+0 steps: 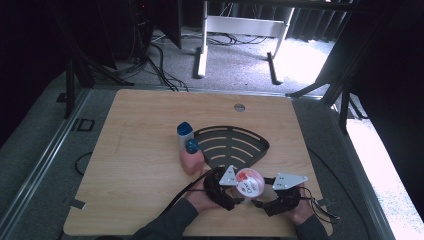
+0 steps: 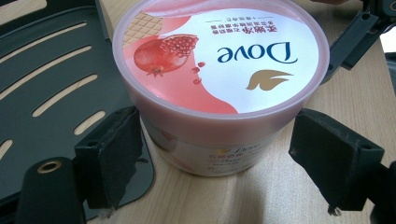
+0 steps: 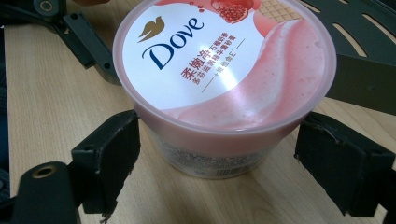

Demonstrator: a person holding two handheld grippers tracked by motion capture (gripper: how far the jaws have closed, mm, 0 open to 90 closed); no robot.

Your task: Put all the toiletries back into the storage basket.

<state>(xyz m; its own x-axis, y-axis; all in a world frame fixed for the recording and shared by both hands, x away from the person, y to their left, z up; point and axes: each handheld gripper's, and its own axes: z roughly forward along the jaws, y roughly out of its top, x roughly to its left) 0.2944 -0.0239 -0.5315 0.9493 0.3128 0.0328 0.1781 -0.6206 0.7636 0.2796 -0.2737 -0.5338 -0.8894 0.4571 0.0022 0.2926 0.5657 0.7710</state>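
A pink Dove tub (image 1: 249, 182) with a pomegranate picture on its lid stands upright on the wooden table (image 1: 140, 190), near the front edge. My left gripper (image 1: 238, 194) comes at it from the left and my right gripper (image 1: 261, 198) from the right. In the left gripper view the tub (image 2: 219, 70) sits between the spread pads (image 2: 114, 154), with a gap at the right pad. The right gripper view shows the tub (image 3: 224, 74) between wide-apart pads (image 3: 343, 163) that stand off its wall. Both grippers are open. Each view shows part of the other gripper beyond the tub.
A black slotted corner tray (image 1: 220, 136) lies just behind the tub, its edge (image 2: 46, 93) beside the tub's base. A white bottle with a blue cap (image 1: 185, 134) and a pink bottle (image 1: 192, 160) stand left of the tray. The table's front edge is close to the hands.
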